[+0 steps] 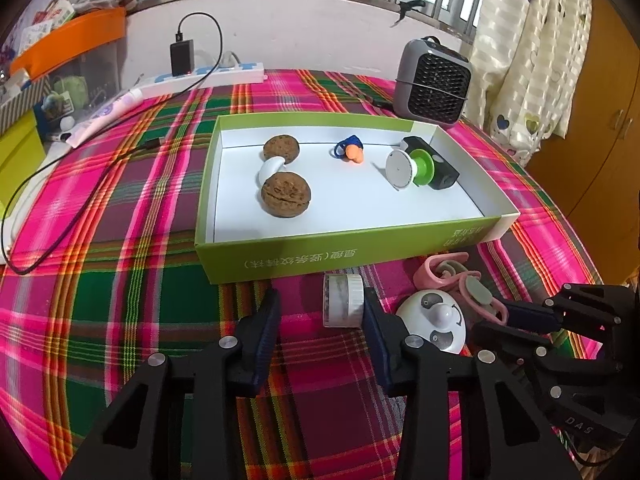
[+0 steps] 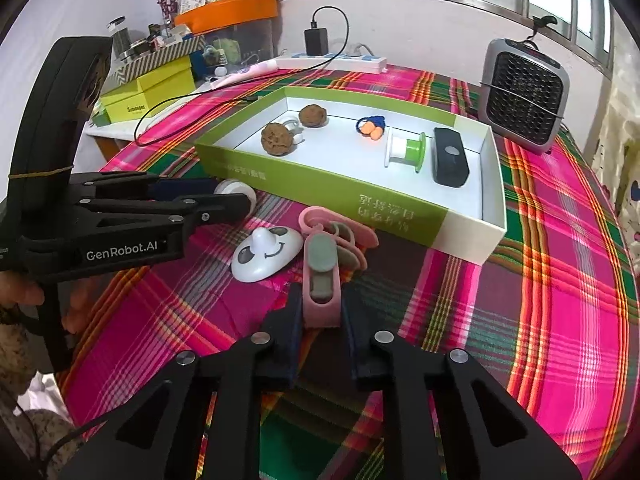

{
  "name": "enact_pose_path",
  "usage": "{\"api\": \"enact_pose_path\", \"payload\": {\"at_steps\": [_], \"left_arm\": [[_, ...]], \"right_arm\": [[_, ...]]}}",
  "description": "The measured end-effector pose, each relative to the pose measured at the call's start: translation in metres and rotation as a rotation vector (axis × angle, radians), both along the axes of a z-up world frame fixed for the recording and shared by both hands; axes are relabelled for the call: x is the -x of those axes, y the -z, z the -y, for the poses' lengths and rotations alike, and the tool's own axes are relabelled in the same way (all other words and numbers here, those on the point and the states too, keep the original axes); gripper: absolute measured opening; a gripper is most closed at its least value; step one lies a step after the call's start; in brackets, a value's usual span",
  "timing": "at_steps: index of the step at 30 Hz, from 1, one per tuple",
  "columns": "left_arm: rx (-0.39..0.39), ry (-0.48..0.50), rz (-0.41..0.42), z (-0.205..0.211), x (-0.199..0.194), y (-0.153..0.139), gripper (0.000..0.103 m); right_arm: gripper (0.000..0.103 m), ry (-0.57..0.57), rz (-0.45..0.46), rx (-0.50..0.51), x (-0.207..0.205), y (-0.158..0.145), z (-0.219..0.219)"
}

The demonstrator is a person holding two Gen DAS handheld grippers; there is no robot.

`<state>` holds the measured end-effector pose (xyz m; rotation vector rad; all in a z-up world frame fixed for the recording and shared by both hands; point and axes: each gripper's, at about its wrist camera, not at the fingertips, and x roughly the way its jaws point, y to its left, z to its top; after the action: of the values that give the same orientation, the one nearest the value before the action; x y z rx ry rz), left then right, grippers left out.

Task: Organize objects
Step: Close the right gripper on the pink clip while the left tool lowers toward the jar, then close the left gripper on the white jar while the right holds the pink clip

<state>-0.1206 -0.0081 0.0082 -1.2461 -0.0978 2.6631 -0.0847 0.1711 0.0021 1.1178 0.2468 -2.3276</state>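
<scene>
Though plastic — pink clip (image 2: 321, 296), ridged

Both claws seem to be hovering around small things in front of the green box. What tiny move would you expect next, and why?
Probably a short lift: the right gripper is shut on the pink clip, which lies outside the green box. Raising it clears the box wall. The left gripper only has one finger against the white jar.

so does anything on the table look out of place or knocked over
Yes. Three things lie outside the green box on the cloth: a small white jar tipped on its side, a white panda-face knob, and pink clips in the right gripper. Inside, the green-and-white spool also lies on its side.
</scene>
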Motion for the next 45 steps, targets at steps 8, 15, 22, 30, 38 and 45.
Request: {"api": "enact_pose_path", "payload": {"at_steps": [8, 15, 22, 30, 38, 45], "left_arm": [[0.016, 0.0, -0.012, 0.0, -0.002, -0.002, 0.023], [0.021, 0.009, -0.022, 0.0, -0.006, -0.005, 0.017], [0.024, 0.021, -0.023, -0.002, -0.01, -0.004, 0.017], [0.027, 0.017, -0.01, -0.003, -0.009, -0.002, 0.021], [0.039, 0.007, -0.001, -0.005, -0.001, 0.004, 0.025], [0.049, 0.005, -0.001, -0.007, 0.0, 0.003, 0.025]], "right_arm": [[0.018, 0.036, 0.002, 0.002, -0.005, 0.0, -0.01], [0.018, 0.109, 0.002, -0.003, -0.007, 0.001, -0.027], [0.018, 0.15, -0.005, -0.015, -0.012, 0.0, -0.039], [0.018, 0.158, -0.005, -0.019, -0.009, 0.0, -0.039], [0.023, 0.143, -0.007, -0.032, -0.003, 0.0, -0.033], [0.024, 0.15, -0.006, -0.032, 0.001, 0.0, -0.032]]}}
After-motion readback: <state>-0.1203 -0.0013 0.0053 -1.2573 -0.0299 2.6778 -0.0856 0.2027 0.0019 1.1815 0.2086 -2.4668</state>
